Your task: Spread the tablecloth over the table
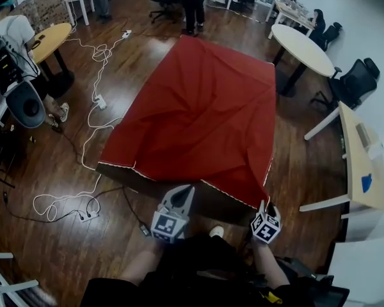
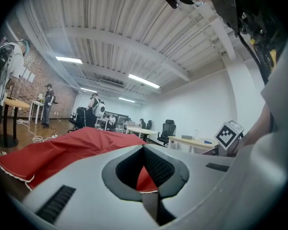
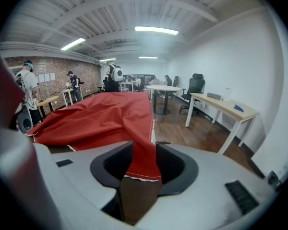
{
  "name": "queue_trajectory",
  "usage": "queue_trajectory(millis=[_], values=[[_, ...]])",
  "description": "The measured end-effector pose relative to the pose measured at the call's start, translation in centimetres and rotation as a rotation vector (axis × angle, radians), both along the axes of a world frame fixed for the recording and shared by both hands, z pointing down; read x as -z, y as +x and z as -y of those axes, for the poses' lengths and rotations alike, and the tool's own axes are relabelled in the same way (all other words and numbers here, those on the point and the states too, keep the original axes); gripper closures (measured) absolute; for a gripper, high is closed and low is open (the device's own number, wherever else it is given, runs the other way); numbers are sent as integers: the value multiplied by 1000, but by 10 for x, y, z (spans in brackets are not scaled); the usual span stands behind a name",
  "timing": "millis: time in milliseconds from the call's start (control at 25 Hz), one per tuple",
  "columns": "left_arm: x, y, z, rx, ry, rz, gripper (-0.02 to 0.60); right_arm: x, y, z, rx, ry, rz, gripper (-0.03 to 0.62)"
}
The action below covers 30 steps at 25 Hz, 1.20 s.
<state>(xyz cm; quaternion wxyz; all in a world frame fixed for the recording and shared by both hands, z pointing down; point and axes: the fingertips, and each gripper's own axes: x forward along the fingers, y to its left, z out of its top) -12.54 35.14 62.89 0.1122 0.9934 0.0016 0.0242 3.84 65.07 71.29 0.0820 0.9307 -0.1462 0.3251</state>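
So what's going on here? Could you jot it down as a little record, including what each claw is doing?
Cloth: red tablecloth with white hem, rumpled, draped over the table
Table: wooden table, near strip uncovered
Left gripper: jaws together at the cloth's near hem; whether it pinches the hem is unclear
Right gripper: jaws apart, cloth corner hanging between them
Around: wooden floor, white cables trailing on it

red tablecloth (image 1: pixel 205 114), white edge trim; dark brown plank floor (image 1: pixel 64 248); pale wood desk (image 1: pixel 361 165); white cable (image 1: pixel 93 133).
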Motion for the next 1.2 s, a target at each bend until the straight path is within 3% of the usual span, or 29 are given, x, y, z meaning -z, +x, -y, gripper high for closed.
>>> queue_trajectory(millis=[160,440,480,560,760,920,1000,1040,1200], values=[[1,-8,5,39,27,0,581,-10,-6,61,183,10,21,437],[-12,-30,12,191,60,87,581,-65,-20,145,496,-62,158,436],[-12,-34,11,219,61,99,581,-76,-21,153,536,-79,188,393],[-8,-42,10,277,63,123,581,-92,-19,167,600,-114,234,376],[-5,-61,0,382,82,183,581,-112,-6,181,620,-161,292,376],[-17,-67,-5,442,60,198,581,-116,-6,192,668,-151,252,400],[-22,-62,-8,437,55,201,581,-108,-8,195,689,-151,243,476],[-24,-59,-8,425,58,199,581,-109,-8,192,688,-159,249,556],[-30,-45,-8,360,63,171,581,-136,-14,158,647,-171,338,583]])
